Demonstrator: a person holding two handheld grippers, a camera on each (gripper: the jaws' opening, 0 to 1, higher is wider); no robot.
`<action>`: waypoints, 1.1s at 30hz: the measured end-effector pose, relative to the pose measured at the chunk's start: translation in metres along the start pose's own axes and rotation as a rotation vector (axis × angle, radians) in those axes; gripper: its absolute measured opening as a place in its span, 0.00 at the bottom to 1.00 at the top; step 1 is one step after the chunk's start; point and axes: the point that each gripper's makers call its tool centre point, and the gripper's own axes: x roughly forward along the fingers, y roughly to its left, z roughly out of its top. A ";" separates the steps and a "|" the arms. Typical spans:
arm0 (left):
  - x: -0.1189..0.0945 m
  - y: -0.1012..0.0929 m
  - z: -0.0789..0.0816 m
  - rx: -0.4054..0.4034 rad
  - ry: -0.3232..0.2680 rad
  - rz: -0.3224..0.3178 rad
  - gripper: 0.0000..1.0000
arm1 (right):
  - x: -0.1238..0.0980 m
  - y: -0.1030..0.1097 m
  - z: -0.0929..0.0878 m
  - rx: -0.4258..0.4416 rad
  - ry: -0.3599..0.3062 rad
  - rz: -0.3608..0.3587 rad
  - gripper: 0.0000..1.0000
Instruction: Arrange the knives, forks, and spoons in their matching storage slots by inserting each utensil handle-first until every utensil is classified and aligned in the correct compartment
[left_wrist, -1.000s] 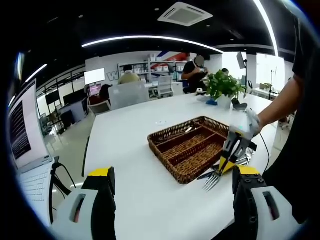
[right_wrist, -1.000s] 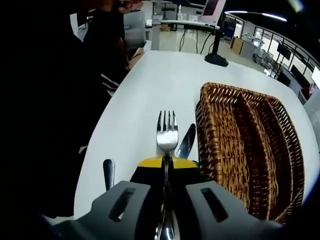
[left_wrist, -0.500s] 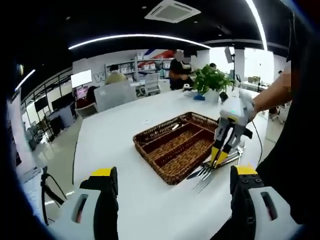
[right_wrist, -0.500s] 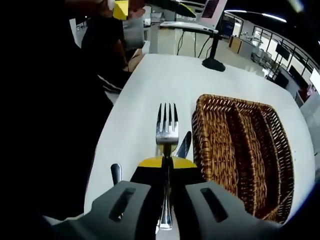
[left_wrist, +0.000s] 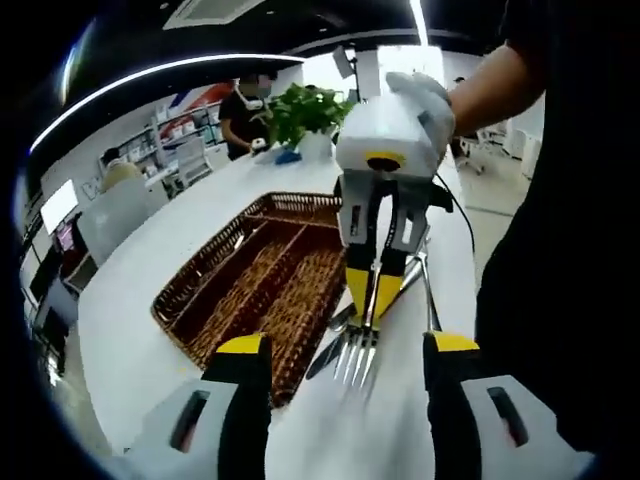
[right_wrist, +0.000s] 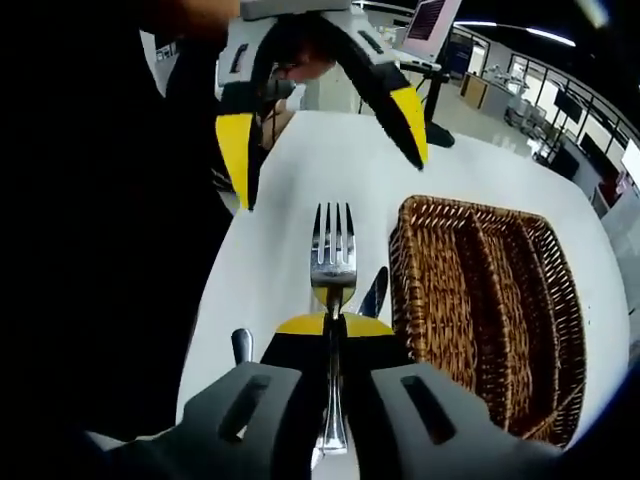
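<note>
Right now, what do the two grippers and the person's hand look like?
Both the left gripper and right gripper have black jaws with yellow tips on pale grey bodies; a dark cable trails from the right one. The hand wears a white glove, with a dark short sleeve above.

Two near, facing views; shared basket (left_wrist: 250, 290).

Open office, white table (left_wrist: 120, 330)
</note>
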 end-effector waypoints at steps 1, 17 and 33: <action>0.005 -0.002 0.001 0.005 -0.001 -0.007 0.62 | -0.001 0.000 0.000 0.000 0.001 0.000 0.00; 0.039 -0.018 -0.022 0.000 0.115 -0.127 0.30 | 0.000 0.004 0.001 -0.020 0.001 -0.001 0.00; 0.037 -0.016 -0.012 0.066 0.082 -0.155 0.19 | 0.012 0.002 -0.022 -0.042 -0.013 -0.028 0.03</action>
